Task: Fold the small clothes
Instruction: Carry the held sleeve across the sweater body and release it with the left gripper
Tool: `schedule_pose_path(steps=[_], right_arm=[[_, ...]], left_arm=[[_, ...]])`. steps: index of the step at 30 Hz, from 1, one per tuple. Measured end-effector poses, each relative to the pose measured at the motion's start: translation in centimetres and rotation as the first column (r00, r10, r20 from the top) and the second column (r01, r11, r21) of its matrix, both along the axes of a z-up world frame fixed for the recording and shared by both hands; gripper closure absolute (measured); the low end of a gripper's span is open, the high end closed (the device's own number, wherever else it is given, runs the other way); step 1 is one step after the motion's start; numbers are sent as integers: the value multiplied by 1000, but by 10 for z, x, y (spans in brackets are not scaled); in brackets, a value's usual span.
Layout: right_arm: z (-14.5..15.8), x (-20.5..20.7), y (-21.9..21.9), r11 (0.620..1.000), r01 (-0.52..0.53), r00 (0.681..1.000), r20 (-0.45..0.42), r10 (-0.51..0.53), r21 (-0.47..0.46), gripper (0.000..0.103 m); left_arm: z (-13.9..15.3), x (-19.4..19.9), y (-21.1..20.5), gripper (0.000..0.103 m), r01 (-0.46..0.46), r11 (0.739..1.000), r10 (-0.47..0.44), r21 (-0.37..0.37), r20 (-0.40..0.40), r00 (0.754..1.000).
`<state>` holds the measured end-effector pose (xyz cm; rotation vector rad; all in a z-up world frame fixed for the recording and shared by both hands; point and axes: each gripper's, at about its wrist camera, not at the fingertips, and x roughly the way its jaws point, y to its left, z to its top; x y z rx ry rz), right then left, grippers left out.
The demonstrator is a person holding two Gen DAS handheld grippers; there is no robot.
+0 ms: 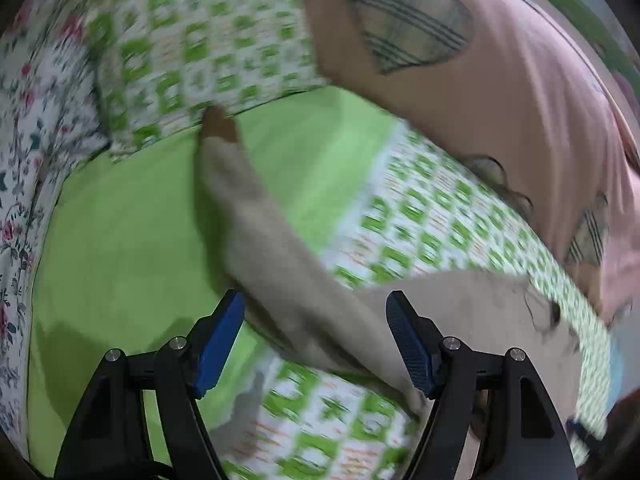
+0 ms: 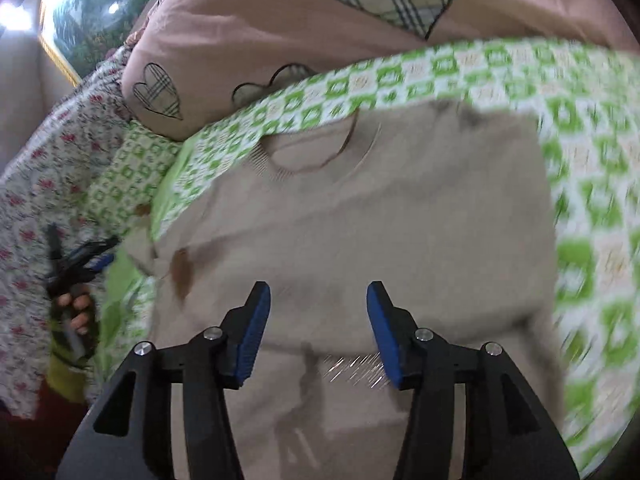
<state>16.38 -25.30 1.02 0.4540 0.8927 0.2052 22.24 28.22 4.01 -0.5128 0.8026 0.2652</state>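
A small beige sweater (image 2: 392, 232) lies flat on the green patterned bedspread (image 2: 580, 184), neckline away from me, with brown cuffs. In the left wrist view its long sleeve (image 1: 248, 208) stretches out over plain green fabric (image 1: 120, 240), brown cuff (image 1: 218, 124) at the far end. My left gripper (image 1: 316, 312) is open, with the sleeve's base lying between its blue pads (image 1: 222, 340). My right gripper (image 2: 318, 304) is open, hovering just above the sweater's lower body. The left gripper also shows in the right wrist view (image 2: 80, 264), held in a hand at the sweater's left side.
A pink pillow with plaid hearts (image 2: 320, 48) lies behind the sweater, also in the left wrist view (image 1: 500, 92). A floral sheet (image 2: 52, 168) lies on the left. A framed picture (image 2: 92, 12) hangs at the far left.
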Motion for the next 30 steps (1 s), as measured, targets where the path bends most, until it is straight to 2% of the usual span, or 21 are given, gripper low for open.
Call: schedule_pose_path(steps=[2,6,8,12,13,15,16,17,18,19,21,24,27,30], right_arm=[[-3,-6,4,1000,5,1000,-6,-5,17,51],[-5,-21,16,1000,0,1000,-10,0,11,51],[-8,-23,19,1000,-4,1000,-22,4,2,51],[-15,-25,19,999,4,998,-57,-2,43,51],[-16,-25,19,999,7,998,-62,-4,47,51],[-17,-25,21,999,12,998,-65,-10,29,51],[-18,-24,22,1000,14,998,-67,-12,23,51],[-19,-23,23,1000,15,998,-69,-13,24,51],[-20,-23,25,999,14,997,-72,-12,29,51],[-21,-23,26,999,13,997,-73,-11,31,51],[-22,-24,31,1000,6,998,-65,-4,30,51],[-20,-27,35,999,0,999,-45,2,33,51],[-19,-32,33,999,11,999,-35,-10,36,51],[-16,-40,28,999,24,1000,-21,-23,43,51]], left_arm=[[-8,17,21,25,-24,999,24,-34,-15,1000],[-27,57,69,24,-84,991,77,-99,-73,994],[-37,78,87,24,-100,990,91,-97,-100,991],[-53,108,114,24,-164,985,154,-55,-156,976],[-57,112,120,28,-172,983,160,-70,-154,975],[-60,117,125,47,-163,983,152,-80,-136,979],[-61,121,123,66,-136,988,125,-80,-122,985],[-60,122,120,77,-117,991,108,-71,-118,987],[-58,124,116,82,-100,994,93,-54,-109,990],[-52,123,107,93,-67,997,65,-27,-75,995],[-40,118,94,95,-31,999,30,-11,-16,999],[-17,104,67,95,40,999,-37,-28,98,995],[5,90,28,96,122,992,-115,-24,188,975],[26,79,-27,96,235,972,-229,7,246,942]])
